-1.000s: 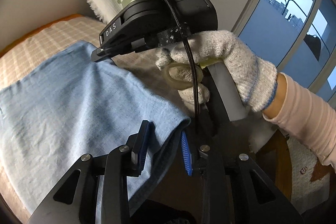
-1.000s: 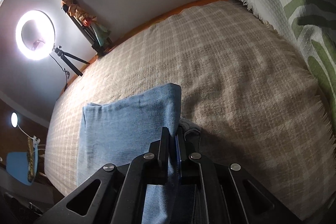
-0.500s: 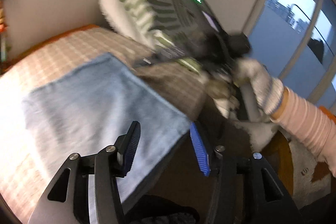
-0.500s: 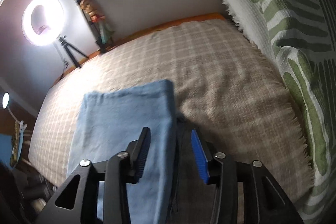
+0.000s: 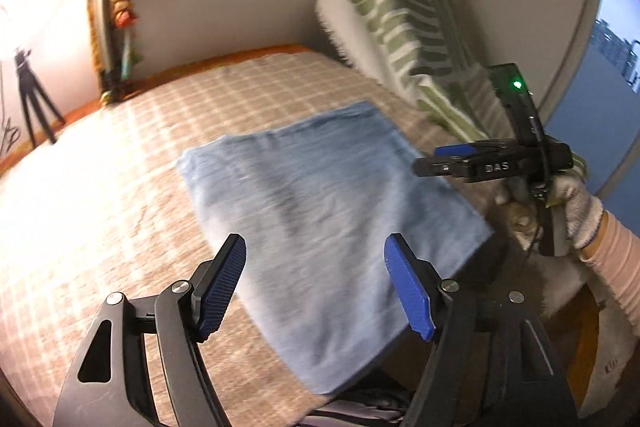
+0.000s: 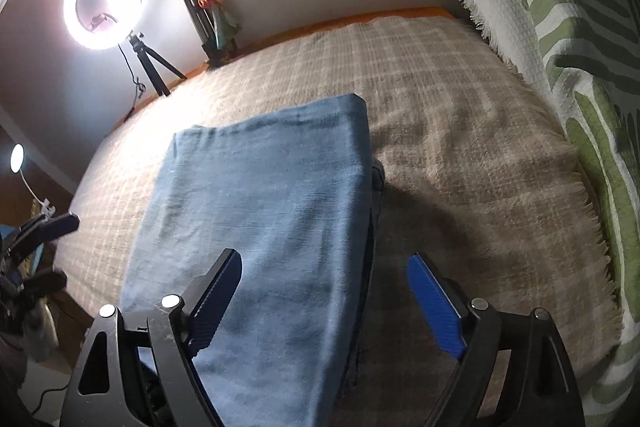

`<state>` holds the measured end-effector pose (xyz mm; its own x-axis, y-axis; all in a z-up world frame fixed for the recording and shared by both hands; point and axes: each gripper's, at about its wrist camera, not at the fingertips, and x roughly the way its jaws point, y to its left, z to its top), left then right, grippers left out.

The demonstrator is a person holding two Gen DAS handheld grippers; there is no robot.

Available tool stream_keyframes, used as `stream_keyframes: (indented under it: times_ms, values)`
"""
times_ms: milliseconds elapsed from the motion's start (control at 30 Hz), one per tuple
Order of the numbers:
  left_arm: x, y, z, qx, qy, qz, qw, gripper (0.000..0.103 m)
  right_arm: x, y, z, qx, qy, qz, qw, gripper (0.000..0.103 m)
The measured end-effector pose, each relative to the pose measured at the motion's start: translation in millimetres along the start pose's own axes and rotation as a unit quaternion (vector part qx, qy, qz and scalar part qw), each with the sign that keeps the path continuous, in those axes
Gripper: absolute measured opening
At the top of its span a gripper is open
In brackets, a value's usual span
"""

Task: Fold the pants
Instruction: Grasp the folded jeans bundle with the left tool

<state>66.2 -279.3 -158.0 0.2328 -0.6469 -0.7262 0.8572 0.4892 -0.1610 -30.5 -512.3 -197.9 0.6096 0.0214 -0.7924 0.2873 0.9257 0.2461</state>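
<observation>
The folded light-blue pants [image 5: 320, 211] [image 6: 264, 227] lie flat on the beige checked bedspread [image 5: 100, 195] [image 6: 460, 155]. My left gripper [image 5: 316, 283] hovers above their near part, jaws opening, the pads clear of the cloth. My right gripper [image 6: 324, 299] stands over the pants' right edge, its jaws opening too, with the edge below them but not pinched. In the left wrist view the right gripper [image 5: 452, 157] shows at the right, held by a gloved hand [image 5: 576, 203]. The left gripper's fingertip [image 6: 56, 227] pokes in at the left edge of the right wrist view.
A green-and-white patterned cushion [image 5: 400, 27] [image 6: 560, 27] leans along the right side of the bed. A lit ring light on a tripod [image 6: 104, 3] and a dark stand with coloured cloth [image 6: 200, 3] stand by the far wall. A window [image 5: 612, 47] is at the right.
Both grippers let go of the pants' edge and their jaws spread wide. The left gripper drew back and swung left; the pants now lie flat.
</observation>
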Motion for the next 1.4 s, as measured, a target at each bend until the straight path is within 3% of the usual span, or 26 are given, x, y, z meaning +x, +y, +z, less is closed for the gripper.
stream_keyframes:
  times_ms: [100, 433, 600, 833, 1000, 1100, 1200, 1267, 1400]
  values:
    - [3.8, 9.0, -2.9, -0.007, 0.004, 0.016, 0.9998, 0.072, 9.6, -8.1, 3.0, 0.004, 0.008, -0.006, 1.000, 0.088]
    - [31.4, 40.1, -8.6, -0.049, 0.033, 0.030, 0.9978, 0.072, 28.8, -31.0, 10.6, 0.035, 0.017, 0.032, 0.999, 0.088]
    - [37.3, 53.9, -10.6, -0.090, 0.035, 0.002, 0.9953, 0.072, 36.9, -34.3, 14.3, 0.038, 0.028, 0.063, 0.997, 0.091]
    - [53.4, 74.2, -14.8, -0.166, 0.048, -0.060, 0.9832, 0.072, 51.6, -45.9, 12.8, 0.051, 0.047, 0.115, 0.991, 0.096]
    - [71.0, 82.4, -20.1, -0.189, 0.068, -0.070, 0.9771, 0.072, 50.7, -43.4, 8.1, 0.036, 0.030, 0.131, 0.990, 0.101]
    - [83.2, 89.4, -24.7, -0.215, 0.081, -0.083, 0.9698, 0.072, 52.8, -32.3, 5.0, 0.015, 0.032, 0.150, 0.988, 0.094]
    - [85.1, 90.2, -23.3, -0.213, 0.070, -0.083, 0.9710, 0.072, 54.1, -24.4, 2.8, 0.003, 0.031, 0.164, 0.986, 0.084]
    - [87.3, 88.4, -21.3, -0.207, 0.068, -0.084, 0.9723, 0.072, 58.4, -21.5, 1.2, 0.008, 0.040, 0.187, 0.982, 0.063]
    - [95.0, 81.1, -15.1, -0.197, 0.068, -0.093, 0.9736, 0.066, 59.5, -15.3, -2.1, 0.016, 0.035, 0.179, 0.983, 0.053]
